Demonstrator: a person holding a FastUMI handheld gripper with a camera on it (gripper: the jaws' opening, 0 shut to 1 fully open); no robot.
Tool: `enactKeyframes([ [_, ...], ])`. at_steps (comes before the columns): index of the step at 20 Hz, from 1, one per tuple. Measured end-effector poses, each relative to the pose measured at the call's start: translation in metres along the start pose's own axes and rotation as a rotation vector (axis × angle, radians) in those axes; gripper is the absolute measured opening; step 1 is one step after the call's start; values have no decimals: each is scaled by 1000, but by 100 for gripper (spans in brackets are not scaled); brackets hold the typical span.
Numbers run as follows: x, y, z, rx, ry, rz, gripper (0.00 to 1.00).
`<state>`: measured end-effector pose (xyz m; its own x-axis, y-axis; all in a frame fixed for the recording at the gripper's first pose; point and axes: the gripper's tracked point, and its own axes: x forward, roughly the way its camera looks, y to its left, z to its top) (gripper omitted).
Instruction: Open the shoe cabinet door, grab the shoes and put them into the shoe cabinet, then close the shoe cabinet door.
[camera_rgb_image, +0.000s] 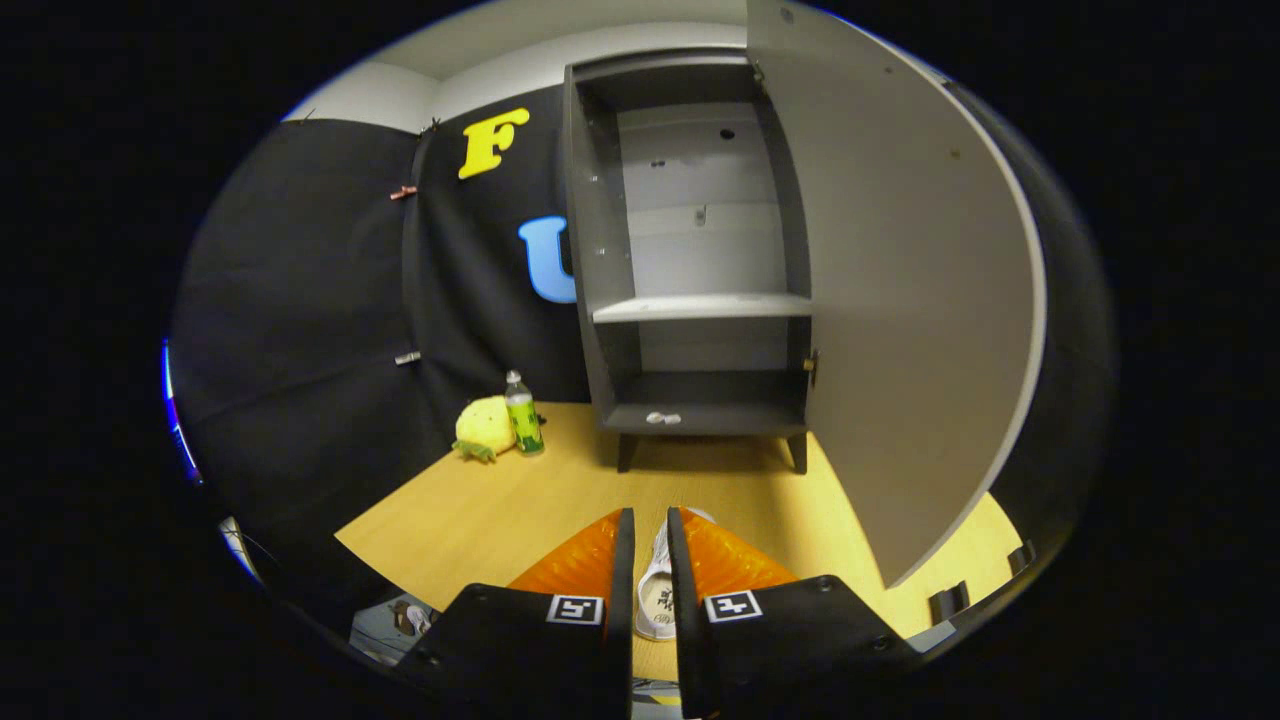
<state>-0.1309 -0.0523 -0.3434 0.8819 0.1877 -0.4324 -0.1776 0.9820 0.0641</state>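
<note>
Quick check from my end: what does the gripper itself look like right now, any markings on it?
The gripper has two long, narrow fingers on broad, flat black mounts. Each mount carries a small square black-and-white marker near its inner edge. A few small screws dot the mounts. No cables visible.

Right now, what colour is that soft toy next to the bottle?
Yellow with a bit of green, seen in the gripper view: the soft toy lies beside the bottle.
</note>
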Motion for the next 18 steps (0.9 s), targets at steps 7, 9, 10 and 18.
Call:
enactKeyframes([
  [7, 74, -6, -115, 75, 228, -106, 22],
  [9, 91, -8, -138, 81, 273, -145, 23],
  [10, 98, -8, -148, 85, 294, -160, 23],
  [18, 144, -19, -173, 75, 362, -249, 23],
])
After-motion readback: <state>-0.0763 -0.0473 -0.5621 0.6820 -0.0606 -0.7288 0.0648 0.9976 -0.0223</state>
